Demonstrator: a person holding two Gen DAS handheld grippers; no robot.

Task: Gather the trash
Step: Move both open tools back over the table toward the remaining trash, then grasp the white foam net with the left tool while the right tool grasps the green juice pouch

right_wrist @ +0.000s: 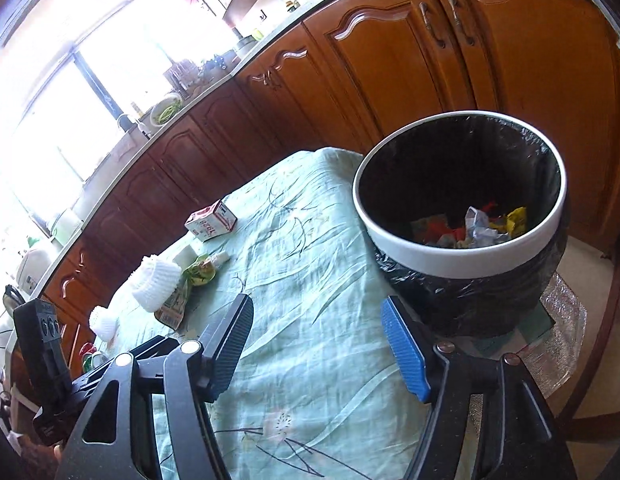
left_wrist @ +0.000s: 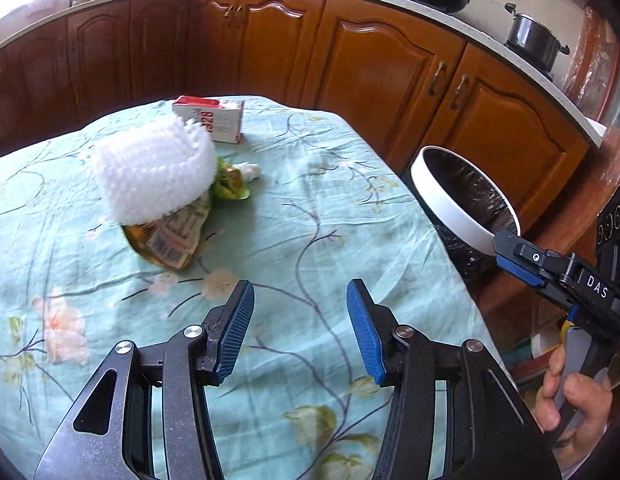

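White foam net (left_wrist: 151, 174) sits on a crumpled wrapper (left_wrist: 171, 240) mid-table, ahead and left of your left gripper (left_wrist: 299, 326). Both jaw pairs gape empty. Your right gripper (right_wrist: 318, 344) is by the bin (right_wrist: 462, 258), so left is nearer.

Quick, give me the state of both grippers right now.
Left gripper: open, nothing between its pads, over the tablecloth.
Right gripper: open, empty, beside the trash bin.
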